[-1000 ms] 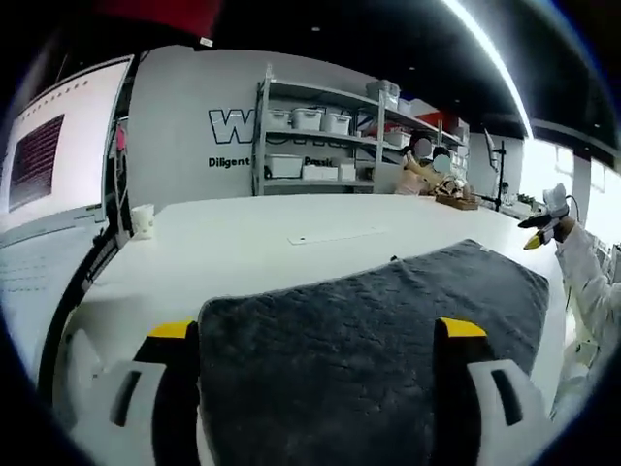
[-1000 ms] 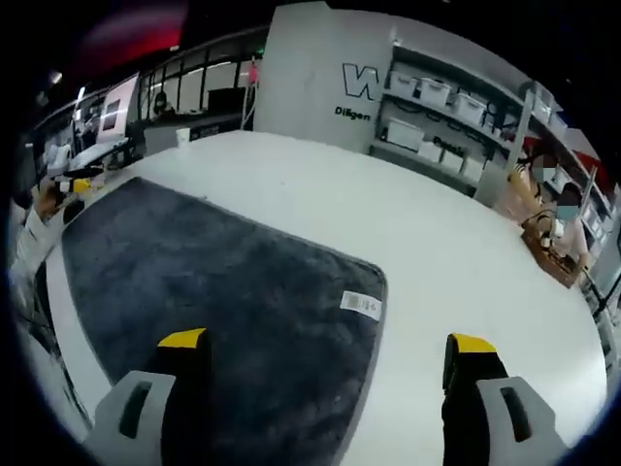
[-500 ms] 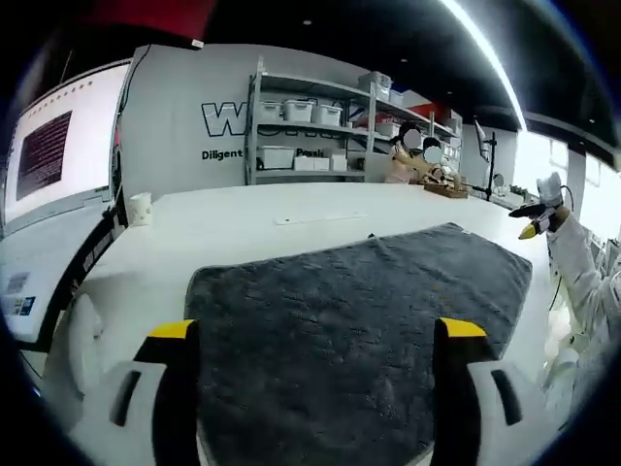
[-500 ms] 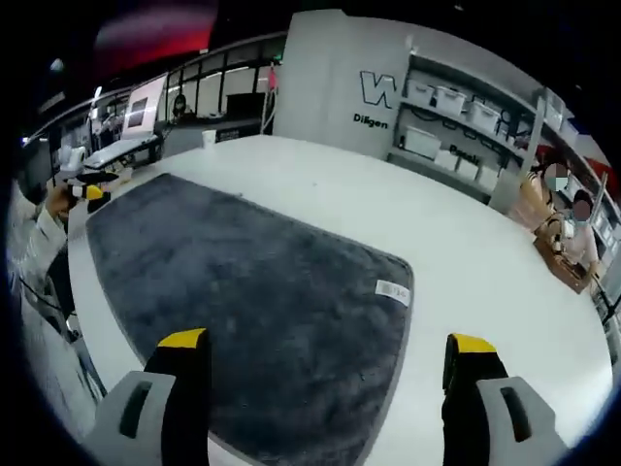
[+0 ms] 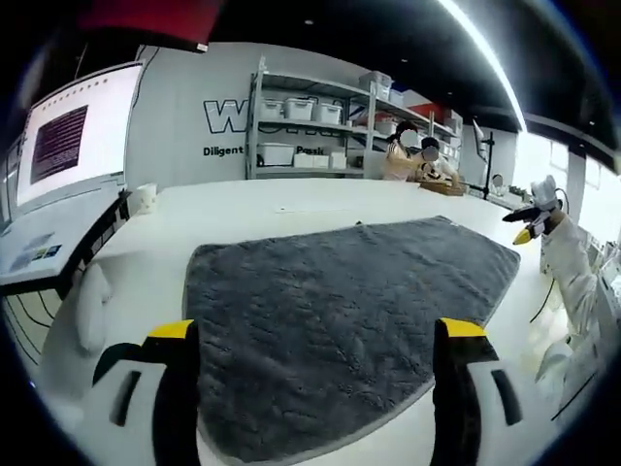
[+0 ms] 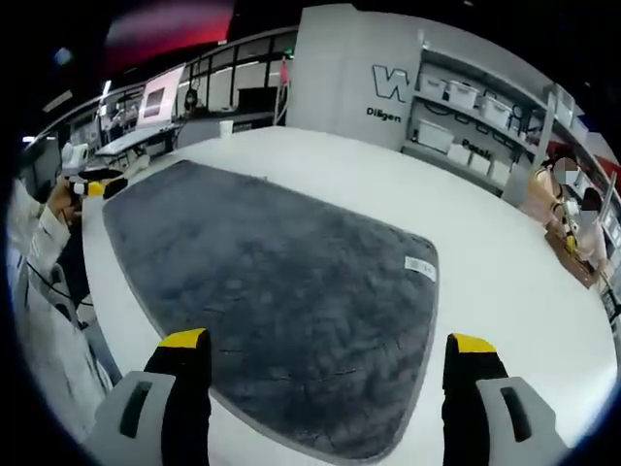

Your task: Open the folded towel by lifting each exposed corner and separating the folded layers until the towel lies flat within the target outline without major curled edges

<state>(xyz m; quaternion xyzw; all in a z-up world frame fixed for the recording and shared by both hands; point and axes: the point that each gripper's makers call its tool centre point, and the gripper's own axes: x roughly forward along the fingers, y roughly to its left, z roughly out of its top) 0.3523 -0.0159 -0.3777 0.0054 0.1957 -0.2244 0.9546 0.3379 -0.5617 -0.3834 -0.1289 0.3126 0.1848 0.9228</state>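
Unfolding looks essentially done, since the grey towel [image 5: 340, 311] lies spread flat on the white surface [image 6: 505, 282] with no curled edges, while the left gripper [image 5: 317, 335] and right gripper [image 6: 329, 345] hover wide and empty above it.

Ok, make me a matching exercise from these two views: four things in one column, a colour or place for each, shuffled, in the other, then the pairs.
Things:
1. towel
2. label
3. table
4. storage bins

Descriptions:
A. on the wall shelves
B. white, bearing the towel
C. dark grey, spread flat
D. small white tag at a towel corner

Pairs: 1-C, 2-D, 3-B, 4-A
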